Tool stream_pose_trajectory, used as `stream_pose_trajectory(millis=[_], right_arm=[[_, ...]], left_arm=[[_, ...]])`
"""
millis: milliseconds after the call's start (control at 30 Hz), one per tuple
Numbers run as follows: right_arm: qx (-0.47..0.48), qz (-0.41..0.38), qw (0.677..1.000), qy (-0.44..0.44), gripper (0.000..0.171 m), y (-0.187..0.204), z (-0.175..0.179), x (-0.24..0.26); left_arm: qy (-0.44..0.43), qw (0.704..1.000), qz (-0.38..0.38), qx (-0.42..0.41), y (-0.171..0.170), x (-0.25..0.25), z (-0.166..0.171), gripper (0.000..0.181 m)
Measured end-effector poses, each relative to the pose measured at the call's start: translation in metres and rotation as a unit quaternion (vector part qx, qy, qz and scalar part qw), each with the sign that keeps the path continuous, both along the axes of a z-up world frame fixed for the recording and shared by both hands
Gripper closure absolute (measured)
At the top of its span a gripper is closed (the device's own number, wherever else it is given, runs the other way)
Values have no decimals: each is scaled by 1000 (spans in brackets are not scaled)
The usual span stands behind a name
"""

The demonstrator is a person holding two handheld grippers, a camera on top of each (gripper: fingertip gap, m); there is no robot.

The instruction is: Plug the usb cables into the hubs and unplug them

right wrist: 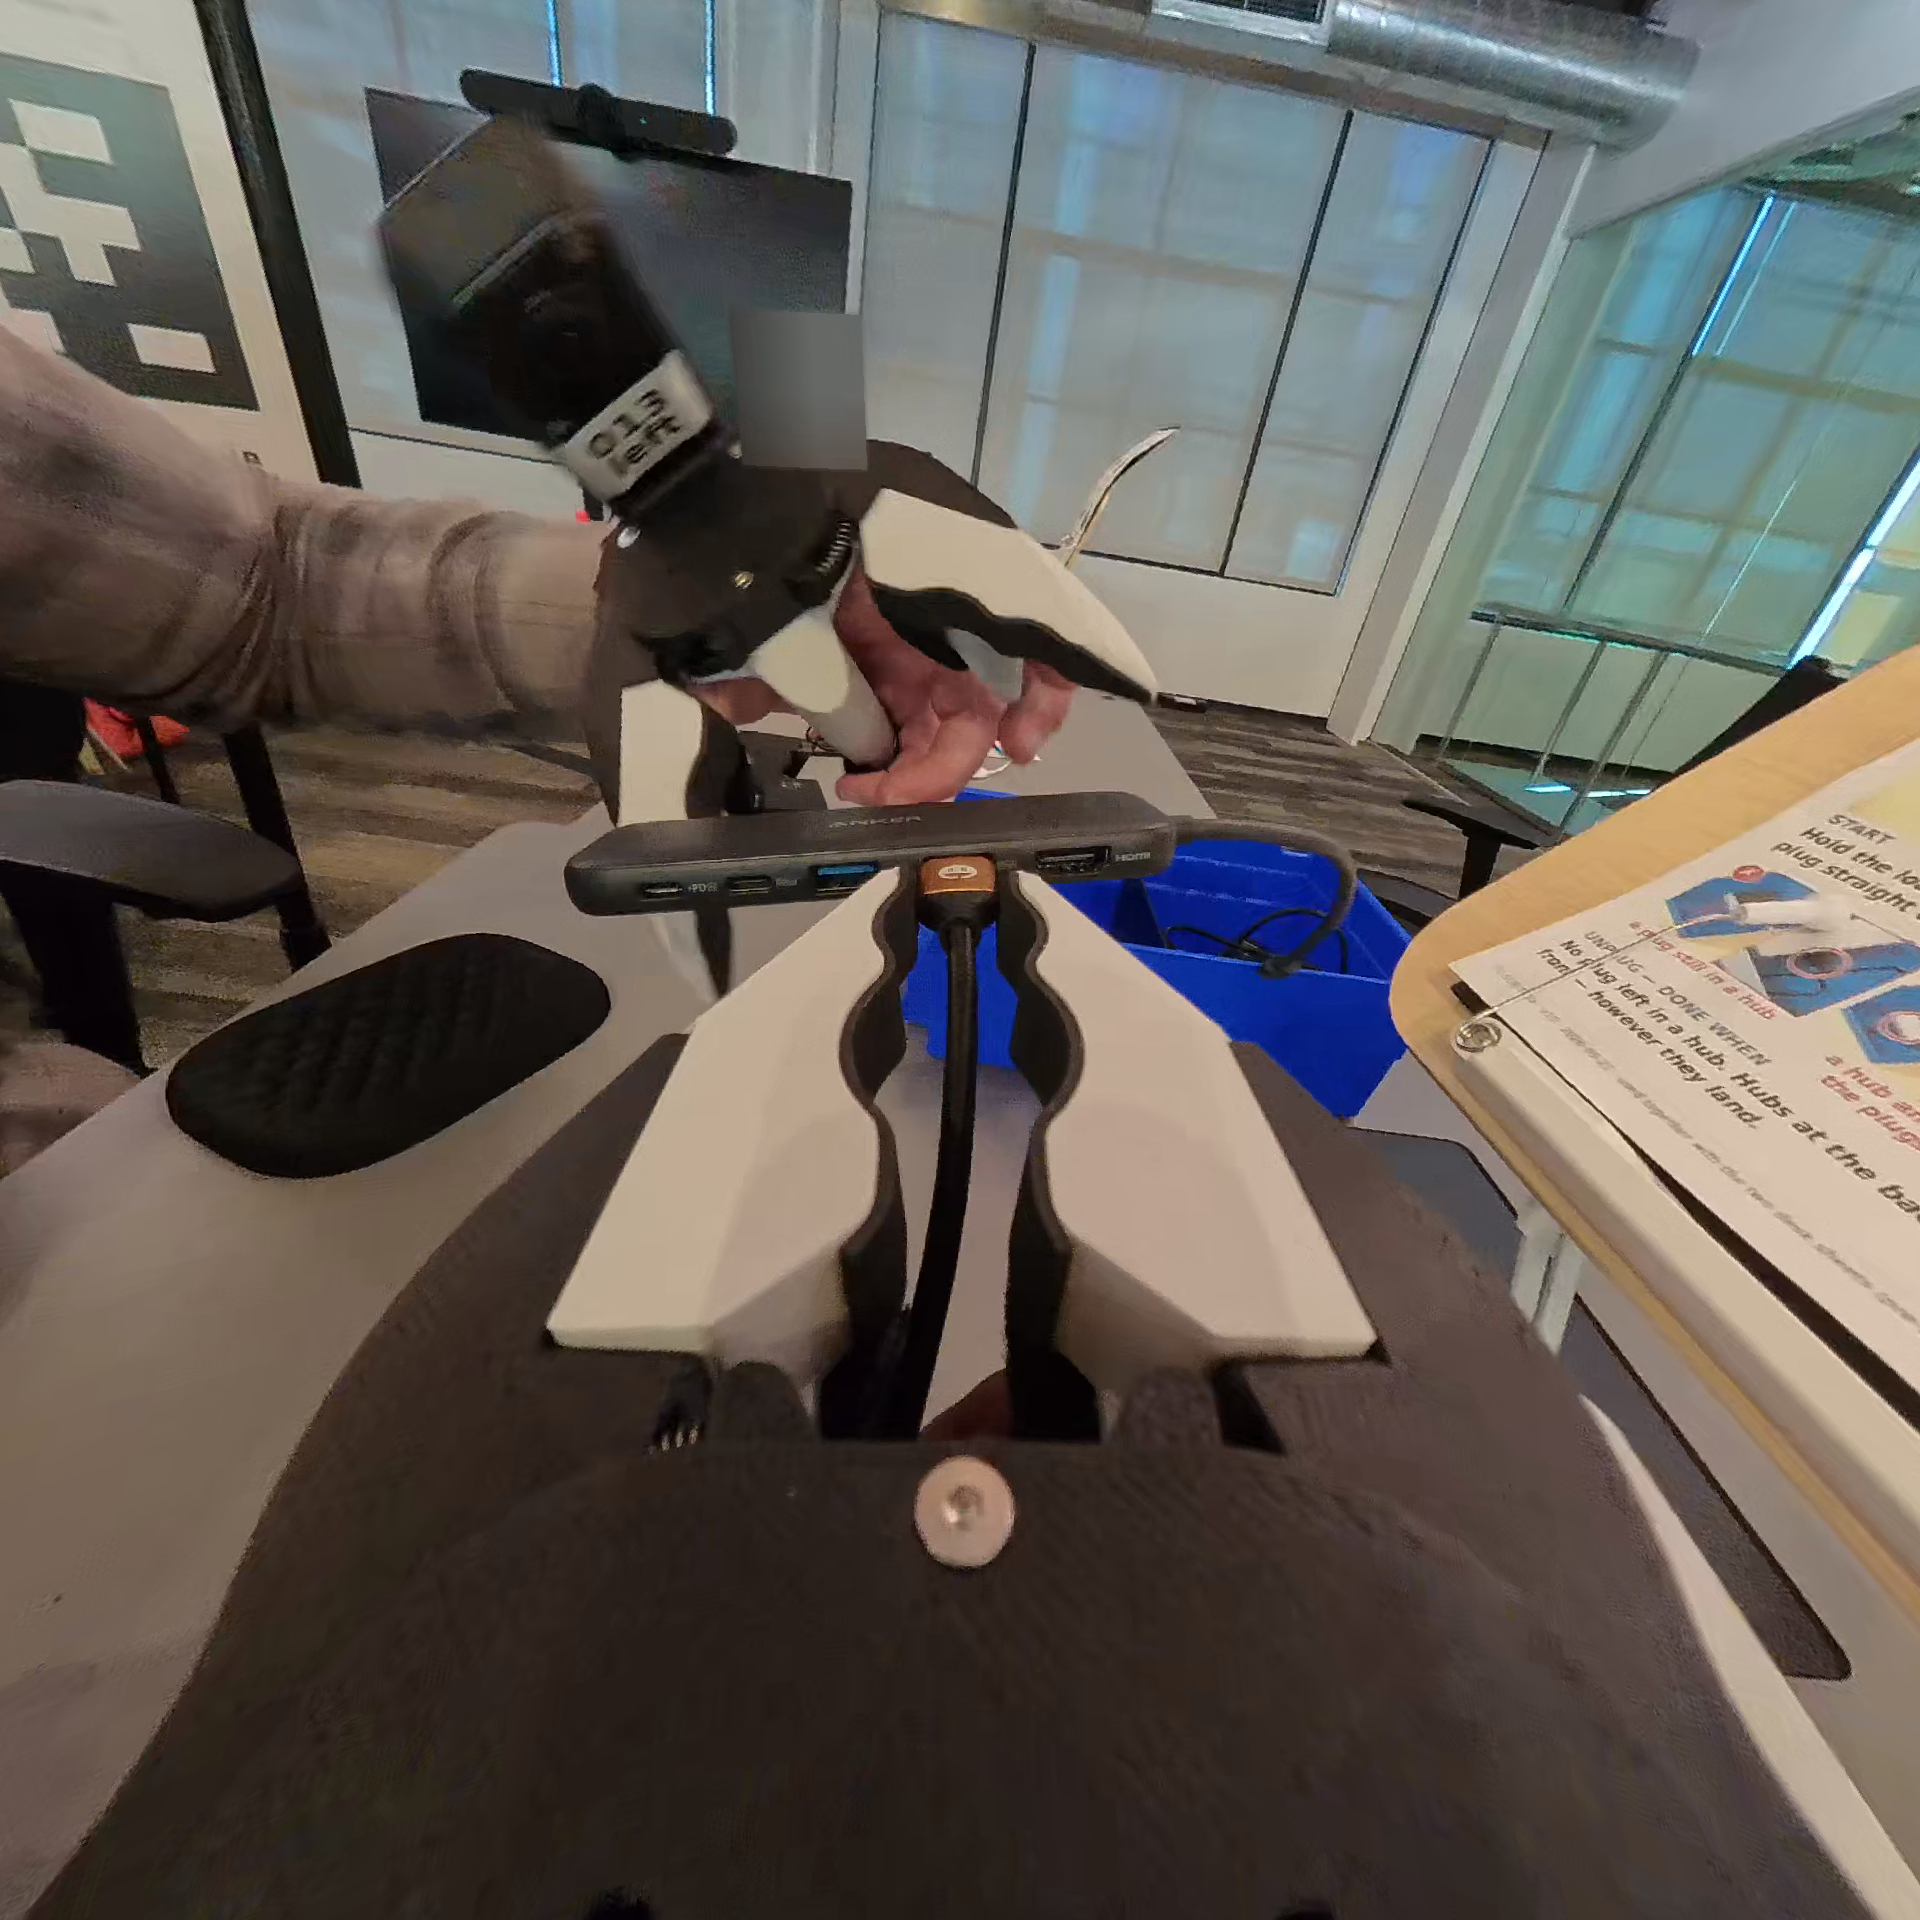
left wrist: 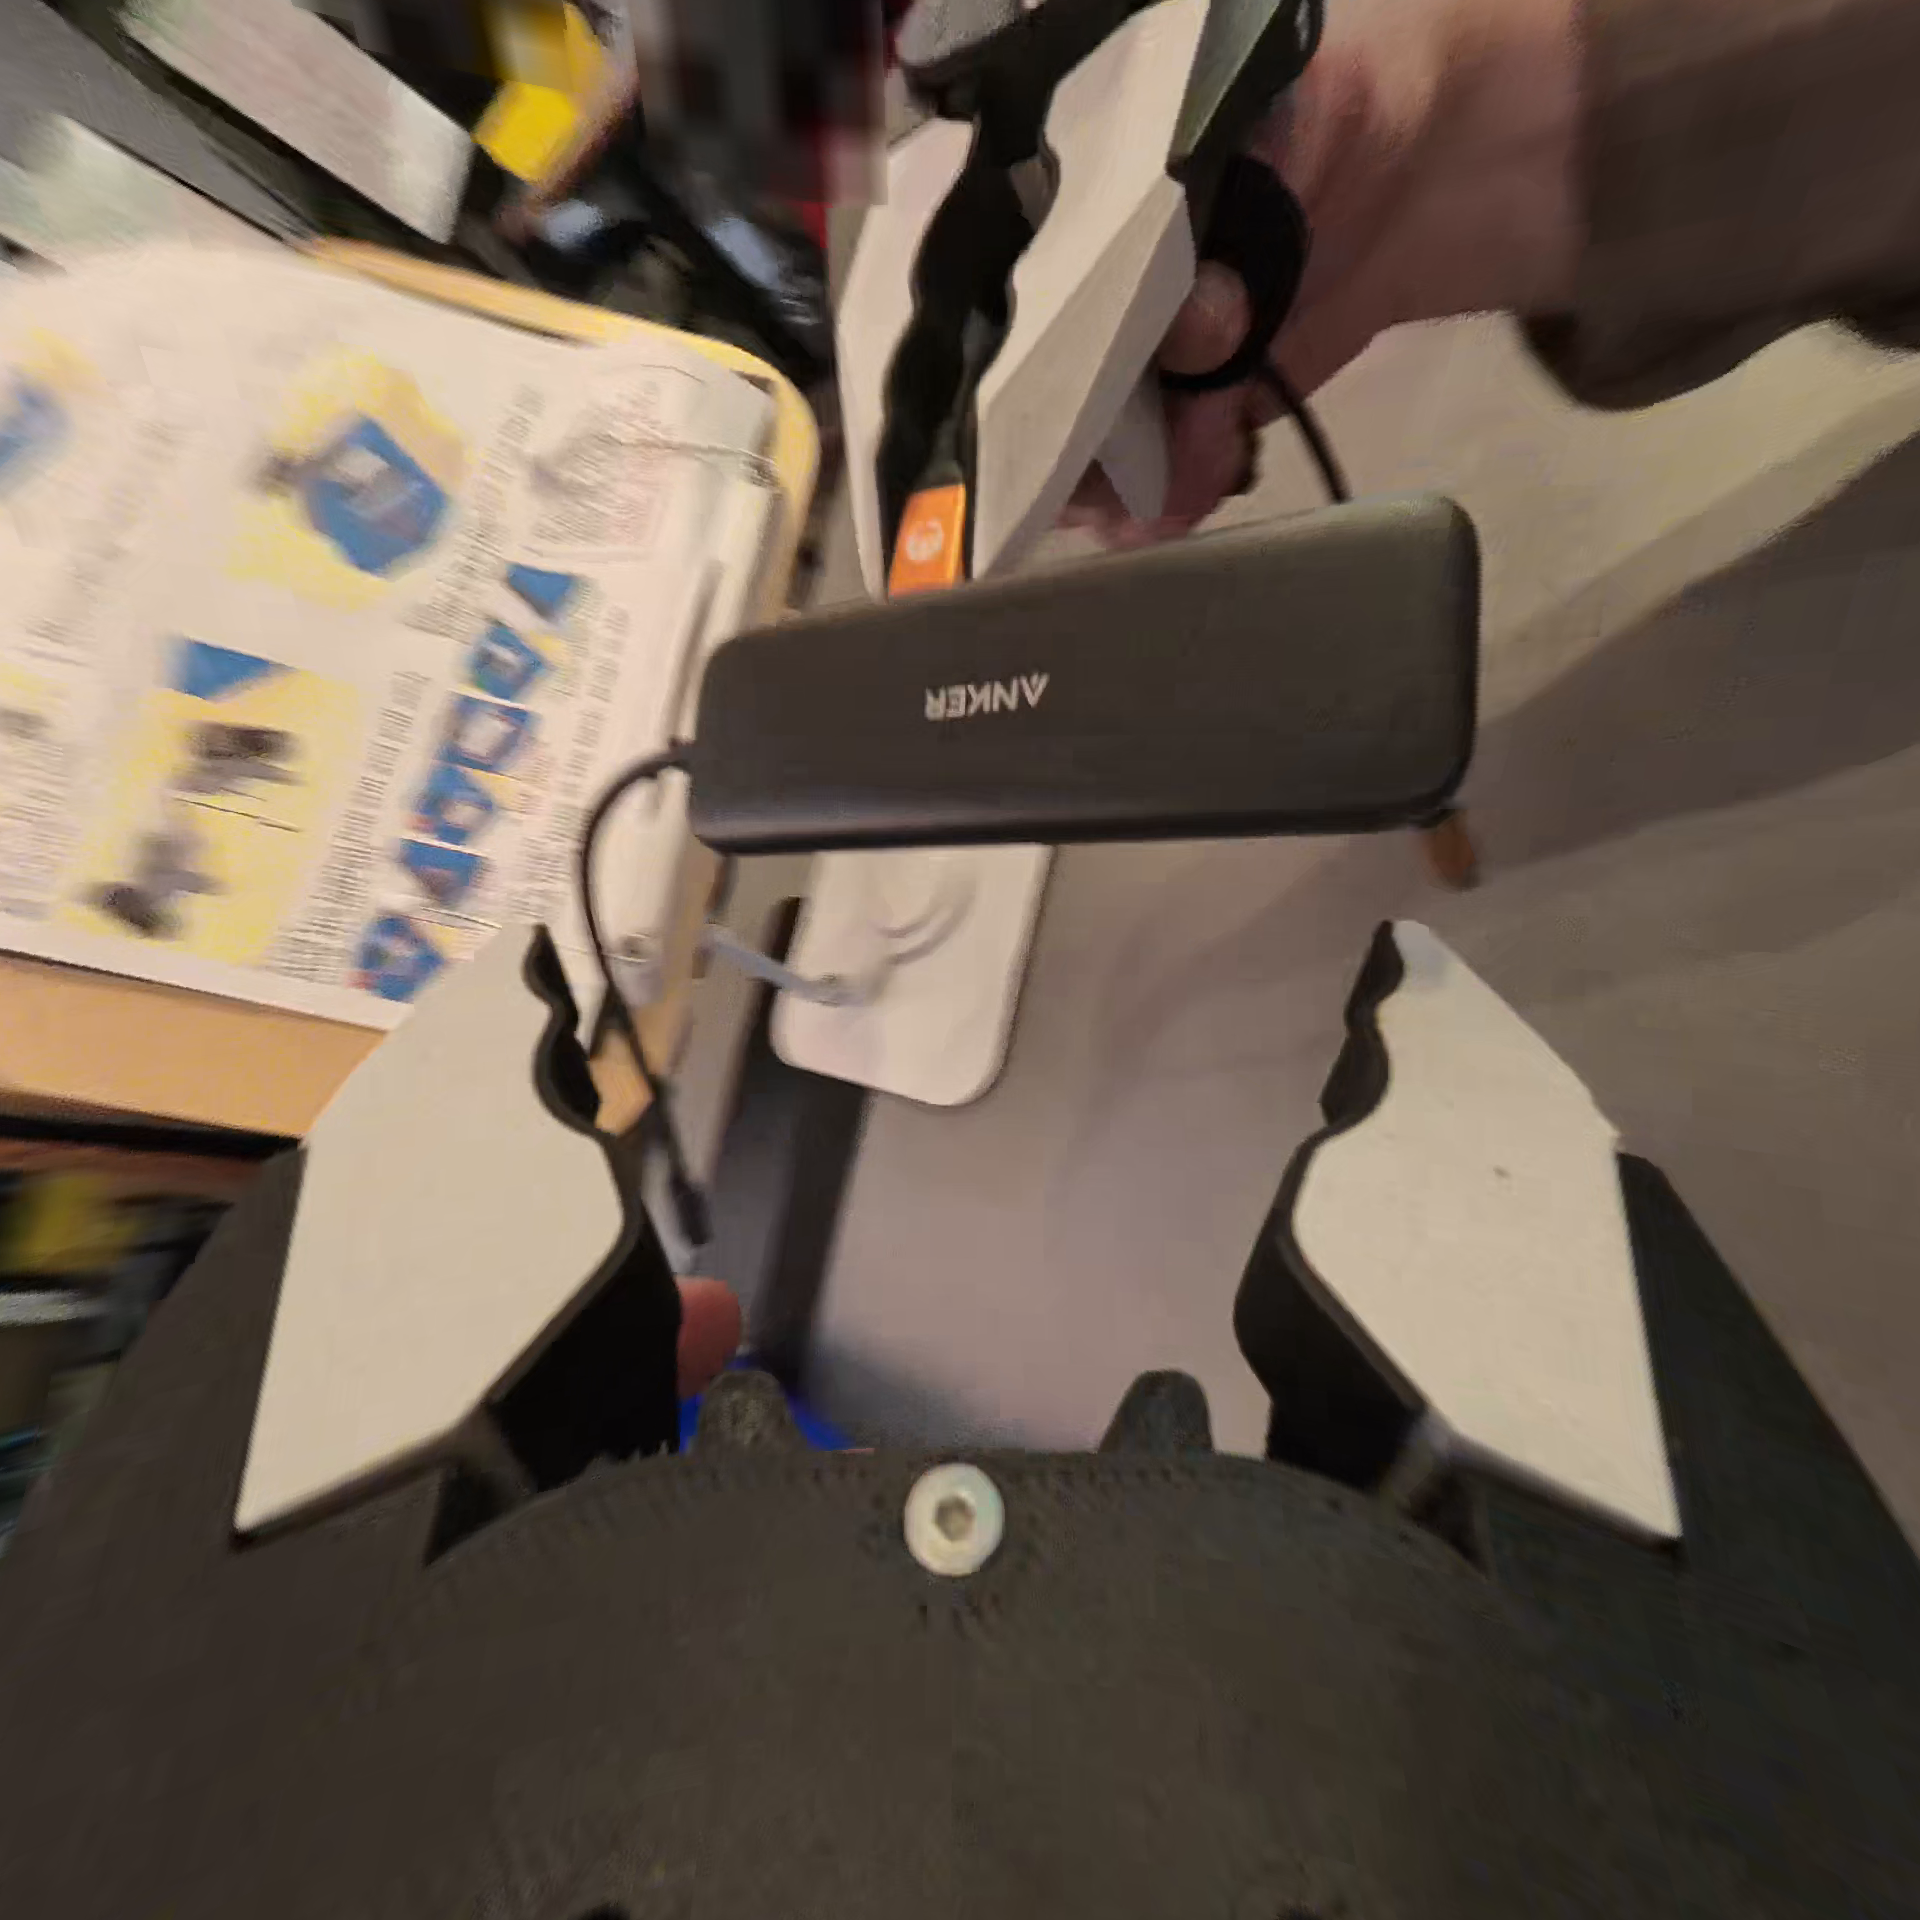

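- Hub (right wrist: 873,847) is seen in mid-air above the grey table (right wrist: 94,1299), with nothing visibly supporting it except the plug.
- Left gripper (left wrist: 961,1029) is spread wide with nothing between its fingers (hub sits just beyond the tips).
- Right gripper (right wrist: 956,904) is clamped on the orange-collared USB plug (right wrist: 956,876), which is seated in a hub port.
- For a clean step, the hub should probably be pinched by the left claw first, then the plug moved straight along the port axis, no twisting.
- Seating depth can't be judged; the left view is blurred and the cable's far end is hidden.
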State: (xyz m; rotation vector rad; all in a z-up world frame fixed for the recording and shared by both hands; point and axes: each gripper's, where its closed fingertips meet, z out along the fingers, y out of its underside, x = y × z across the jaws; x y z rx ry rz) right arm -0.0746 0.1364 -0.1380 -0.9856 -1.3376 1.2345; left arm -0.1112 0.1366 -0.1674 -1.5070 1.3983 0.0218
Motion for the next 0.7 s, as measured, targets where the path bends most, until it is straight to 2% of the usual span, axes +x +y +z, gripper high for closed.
stream_pose_trajectory(millis=[100,167,267,433,500,600,700], right_arm=[[-22,5,1000,0,158,1,1,-2],[-36,13,999,-1,158,-1,1,-4],[-36,2,999,-18,158,0,-1,-7],[-40,-45,998,-32,158,14,1,-8],[-34,-73,996,-36,158,21,1,-9],[-29,-91,995,-33,158,24,4,-12],[-22,-108,993,-34,158,26,5,-16]], left_arm=[[120,978,28,168,13,-3,5,62],[134,955,32,264,17,5,18,83],[163,920,54,352,23,12,32,121],[211,910,90,346,40,9,24,132],[211,921,99,313,43,9,16,112],[215,927,110,287,42,9,12,99],[213,926,121,286,41,12,13,117]])
